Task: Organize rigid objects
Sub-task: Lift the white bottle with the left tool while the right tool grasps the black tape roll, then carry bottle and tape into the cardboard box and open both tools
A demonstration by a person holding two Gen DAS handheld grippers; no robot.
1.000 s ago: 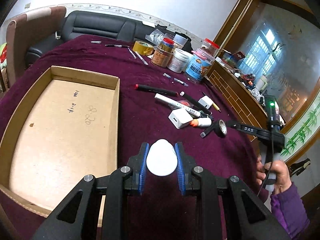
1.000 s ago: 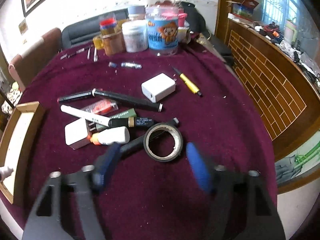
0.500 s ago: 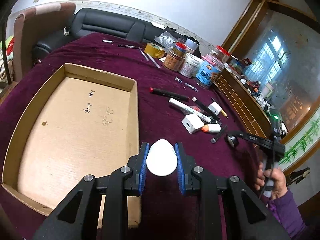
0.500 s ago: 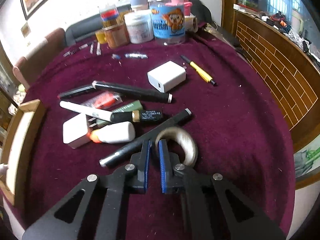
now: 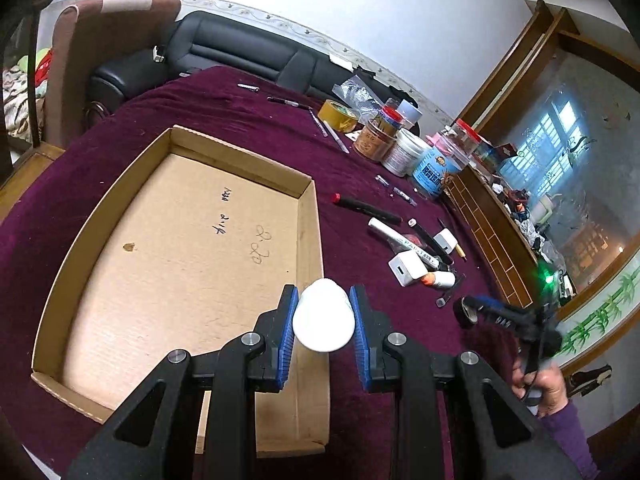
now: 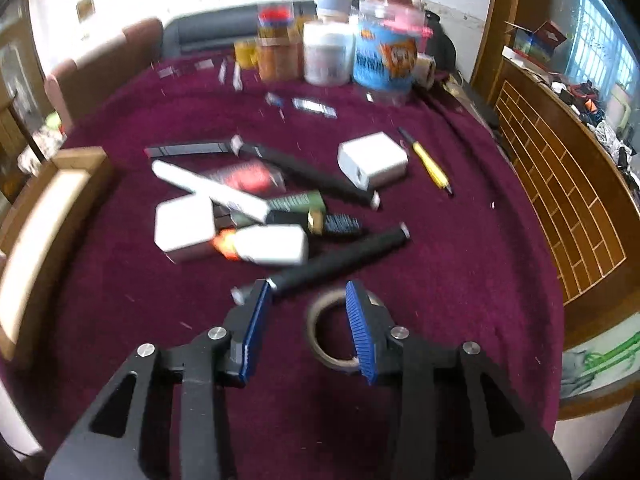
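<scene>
Egg-shaped object: smooth white rounded piece [image 5: 323, 316] clamped between the blue pads of the left gripper [image 5: 323, 322], carried just over the near right wall of the cardboard tray [image 5: 310, 216].
Egg handling: looks light, hard and slick; the curved sides give the pads little flat to bite on, so a hold across the widest part, as now, seems the safest.
Tape roll: dark ring [image 6: 336, 330] with a pale inner core, resting on the maroon worktop [image 6: 460, 248]; the right pad of the right gripper [image 6: 306, 330] sits inside the ring and the left pad stands clear outside it.
Right gripper state: jaws opening, nothing squeezed; only one side of the ring lies between the pads.
Tape handling: stiff hoop, light, probably a little tacky at the edge; pinching through one wall, one pad inside and one outside, suits it better than spanning the whole ring.
Neighbour: black marker [image 6: 340, 258] lies just beyond the ring, close to the left pad, and could get nudged.
Hard to make out: right wrist view is motion-blurred, so whether the inner pad touches the ring is unclear; the ring's near edge is hidden behind the finger.
Cut off: the tray's near corner sits under the left gripper's frame.
</scene>
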